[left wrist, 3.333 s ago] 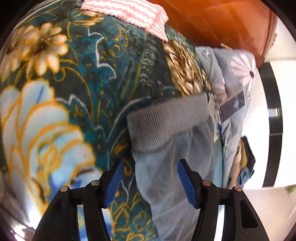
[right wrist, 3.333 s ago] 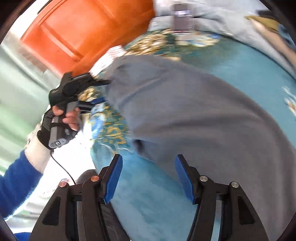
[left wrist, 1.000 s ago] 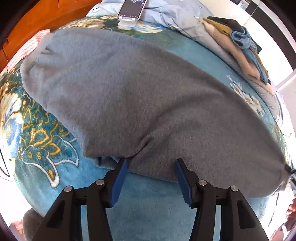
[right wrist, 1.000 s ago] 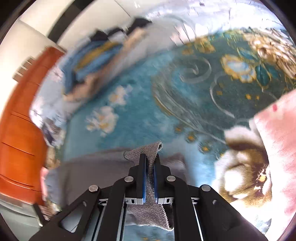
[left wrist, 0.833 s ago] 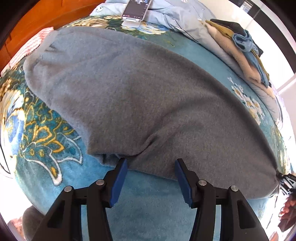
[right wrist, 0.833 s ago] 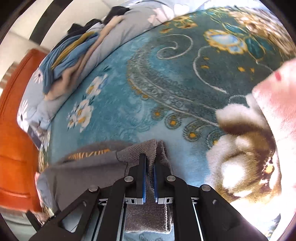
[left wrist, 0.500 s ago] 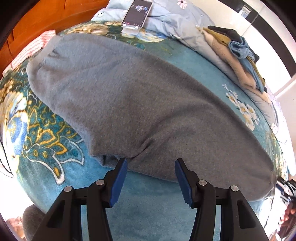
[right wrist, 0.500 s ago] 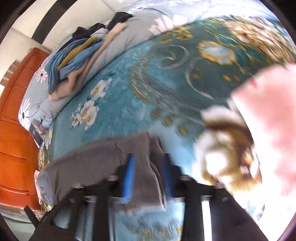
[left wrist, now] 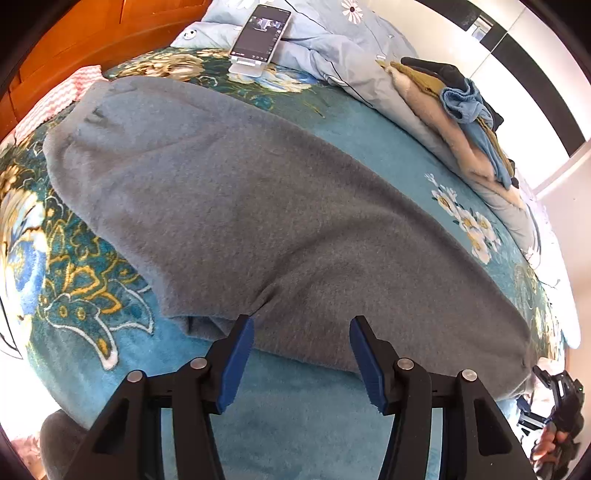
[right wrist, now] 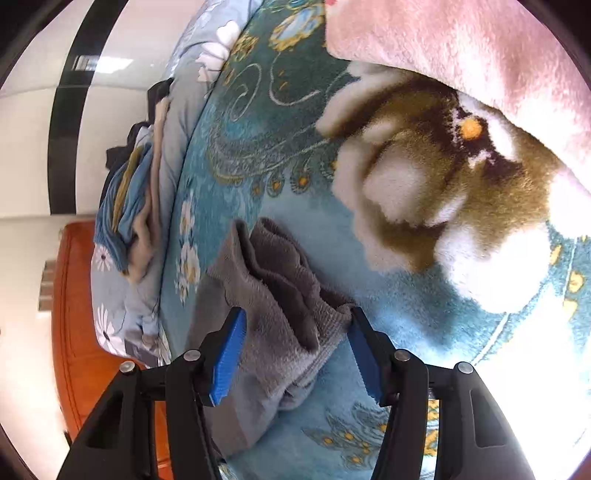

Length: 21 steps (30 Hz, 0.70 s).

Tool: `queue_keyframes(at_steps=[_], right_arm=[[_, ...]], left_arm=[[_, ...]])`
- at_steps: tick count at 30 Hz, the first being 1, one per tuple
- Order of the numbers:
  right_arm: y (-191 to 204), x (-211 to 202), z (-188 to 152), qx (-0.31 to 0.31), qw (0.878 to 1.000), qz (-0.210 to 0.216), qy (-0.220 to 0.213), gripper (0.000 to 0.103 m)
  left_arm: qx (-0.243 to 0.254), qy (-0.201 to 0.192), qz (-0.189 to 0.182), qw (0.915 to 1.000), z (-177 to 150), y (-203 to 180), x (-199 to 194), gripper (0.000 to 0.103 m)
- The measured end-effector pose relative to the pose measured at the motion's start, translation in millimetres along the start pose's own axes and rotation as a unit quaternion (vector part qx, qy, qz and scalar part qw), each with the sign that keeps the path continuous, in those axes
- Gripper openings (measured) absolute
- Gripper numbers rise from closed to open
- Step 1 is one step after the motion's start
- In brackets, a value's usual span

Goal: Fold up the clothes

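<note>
Left wrist view: grey trousers [left wrist: 266, 206] lie flat, folded lengthwise, across the teal floral blanket [left wrist: 306, 417] on the bed, waist end toward the orange headboard [left wrist: 96, 33], leg end running off to the right. Left gripper [left wrist: 301, 354] hangs just above the near edge at the crotch notch, fingers about half open, holding nothing. Right wrist view: right gripper [right wrist: 293, 349] has just been opening; the ribbed cuff end [right wrist: 291, 295] sits loose between its fingers, pads off the cloth, so released. Cuff is bunched, not flat. Likely step: lengthwise fold laid down, next is a crosswise fold, cuffs to waist. To do it well: flatten the cuff first, pinch both layers at the hem, left side pinning or taking the matching edge, lift low and carry along the garment axis so the layers don't slide apart. Room: open blanket in front of the near edge is fine. Far side is tighter: phone on a stand [left wrist: 260, 35] on the pale quilt [left wrist: 343, 55] close behind the waist end, pink zigzag cloth [left wrist: 55, 99] touching or just beside the waist corner, clothes pile [left wrist: 461, 118] further right. Pink plush blanket [right wrist: 461, 55] lies near the cuff end; keep the swing clear of it.
</note>
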State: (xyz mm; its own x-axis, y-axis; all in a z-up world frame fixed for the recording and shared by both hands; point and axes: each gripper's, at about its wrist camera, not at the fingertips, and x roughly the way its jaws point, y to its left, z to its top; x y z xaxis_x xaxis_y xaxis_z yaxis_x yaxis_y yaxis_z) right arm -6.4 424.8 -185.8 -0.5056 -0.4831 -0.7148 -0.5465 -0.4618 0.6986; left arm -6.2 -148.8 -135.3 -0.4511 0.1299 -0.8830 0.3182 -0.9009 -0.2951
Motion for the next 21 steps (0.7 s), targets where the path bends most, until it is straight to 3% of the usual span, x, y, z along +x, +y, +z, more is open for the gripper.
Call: queue_keyframes(at_steps=[1,2,3,7,10,12,17,21], right_arm=[[1,1,0,0.002,1.000,-0.006,-0.002,0.040],[4,0,-1,0.004,1.000,-0.008,-0.003,0.022],[6,-2,-1,0.005,1.000,-0.008,-0.004,0.016],[40,-14,-3,-0.031,0.999,-0.003,-0.017,0.015],[101,-24,-18,-0.117,0.993,0.006,-0.026,0.014],[150,-27,-33,-0.186,0.982,0.013,-0.027,0.014],[258,16,-87,-0.276,0.957,0.073,0.044,0.014],[312,65,-145,-0.328,0.937,0.078,0.090,0.014]], left_arm=[[-0.003,-0.002,-0.001,1.0000,-1,1,0,0.058],[-0.007,-0.003,-0.001,1.0000,-2,3,0,0.058],[-0.011,-0.003,-0.004,0.9999,-2,5,1,0.059],[-0.033,-0.007,-0.016,0.9993,2,17,2,0.059],[-0.063,-0.014,-0.039,0.9972,8,32,-5,0.059],[-0.082,-0.021,-0.049,0.9952,14,46,-11,0.062],[-0.151,-0.048,-0.063,0.9854,24,96,-31,0.067],[-0.206,-0.065,-0.072,0.9737,23,138,-42,0.068]])
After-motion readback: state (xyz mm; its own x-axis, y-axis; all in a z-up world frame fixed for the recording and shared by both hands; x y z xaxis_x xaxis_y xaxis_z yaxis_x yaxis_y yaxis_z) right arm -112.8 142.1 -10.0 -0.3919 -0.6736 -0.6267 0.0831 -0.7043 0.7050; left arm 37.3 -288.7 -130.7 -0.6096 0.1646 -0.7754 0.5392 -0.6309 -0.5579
